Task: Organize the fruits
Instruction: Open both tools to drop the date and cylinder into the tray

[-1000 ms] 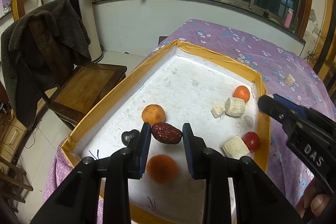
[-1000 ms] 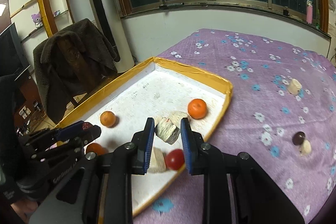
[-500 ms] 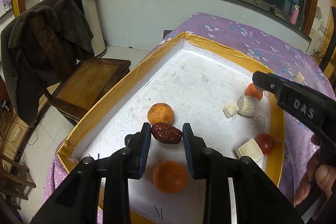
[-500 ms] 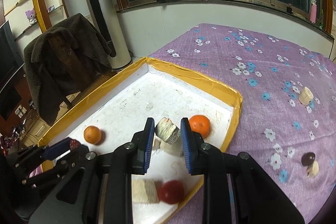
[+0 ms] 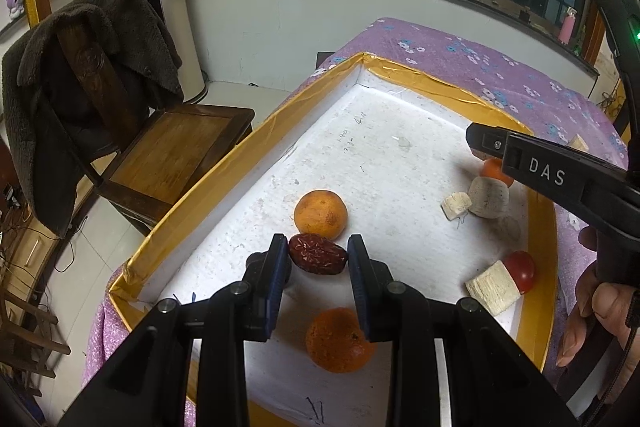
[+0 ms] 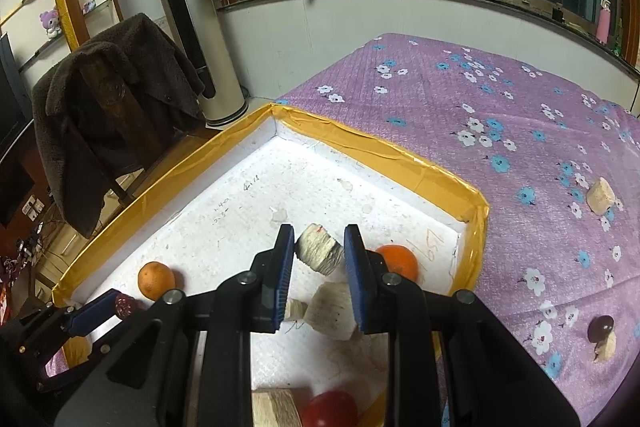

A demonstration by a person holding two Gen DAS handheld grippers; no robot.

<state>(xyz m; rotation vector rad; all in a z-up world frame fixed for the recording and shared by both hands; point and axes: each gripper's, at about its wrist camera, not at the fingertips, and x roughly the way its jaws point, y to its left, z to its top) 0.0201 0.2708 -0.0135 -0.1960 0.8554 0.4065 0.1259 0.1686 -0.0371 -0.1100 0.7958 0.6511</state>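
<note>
Fruit is being carried for sorting — a red date [image 5: 318, 254] is clamped in the left gripper [image 5: 318, 259], a pale fibrous chunk [image 6: 320, 254] in the right gripper [image 6: 318, 259]. Both are held above the foam tray [image 5: 224, 183], presumably so like pieces can be grouped.

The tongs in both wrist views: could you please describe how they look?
Both tongs, left and right, are black plastic with two flat fingers faced with blue ribbed pads and silver screw heads at the joints. The right one's side bears white letters "DAS", with a small green light above. No sleeve shows.
</note>
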